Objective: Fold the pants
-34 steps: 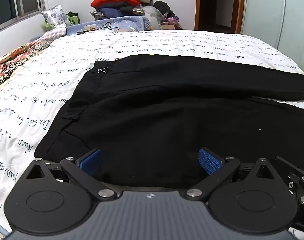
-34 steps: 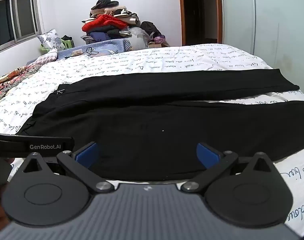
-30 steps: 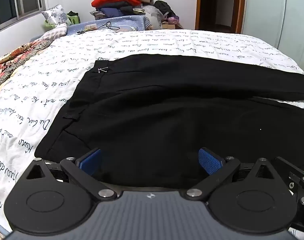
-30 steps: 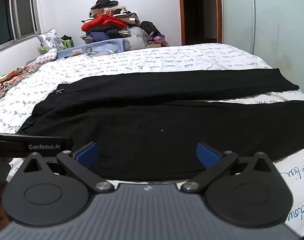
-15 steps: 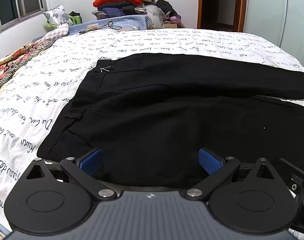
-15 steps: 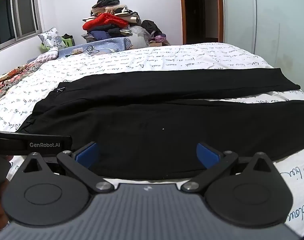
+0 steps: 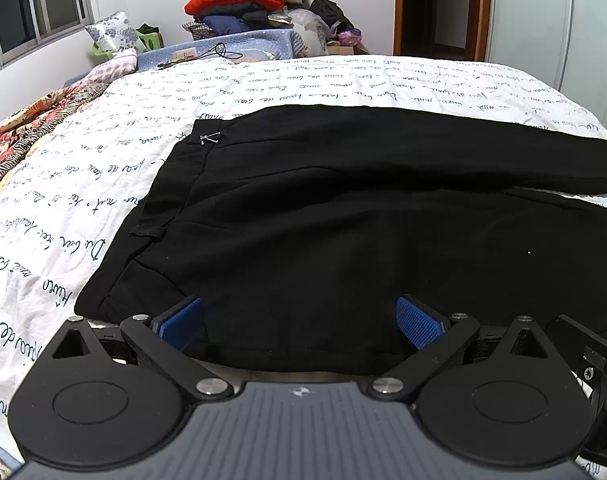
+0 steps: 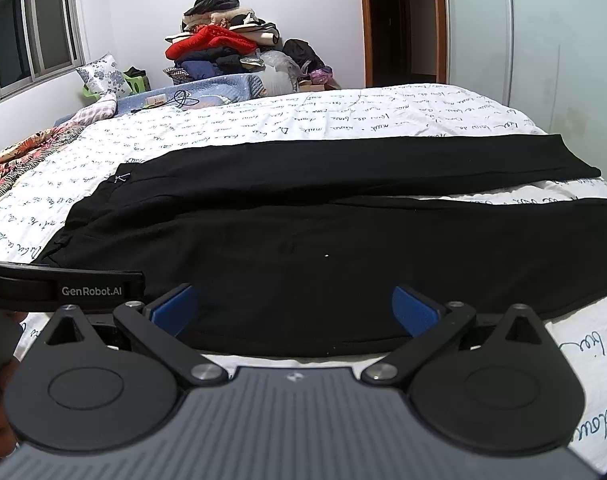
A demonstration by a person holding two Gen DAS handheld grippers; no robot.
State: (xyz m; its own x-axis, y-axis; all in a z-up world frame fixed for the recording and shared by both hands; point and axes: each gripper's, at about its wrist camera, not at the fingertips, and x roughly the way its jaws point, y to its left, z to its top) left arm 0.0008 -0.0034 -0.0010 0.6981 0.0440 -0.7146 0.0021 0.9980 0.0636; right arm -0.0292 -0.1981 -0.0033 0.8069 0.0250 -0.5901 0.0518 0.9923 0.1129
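My right view takes in the whole black pants [image 8: 323,216], both leg ends reaching the bed's [image 8: 343,116] right edge; my left view shows only the waistband end, with its small metal clasp [image 7: 209,138]. The pants lie flat along the bed's near edge, long axis left to right, waist left, matte cloth on a script-printed sheet. My left gripper [image 7: 299,316] and right gripper [image 8: 293,308] both stand wide apart, empty, at the near hem.
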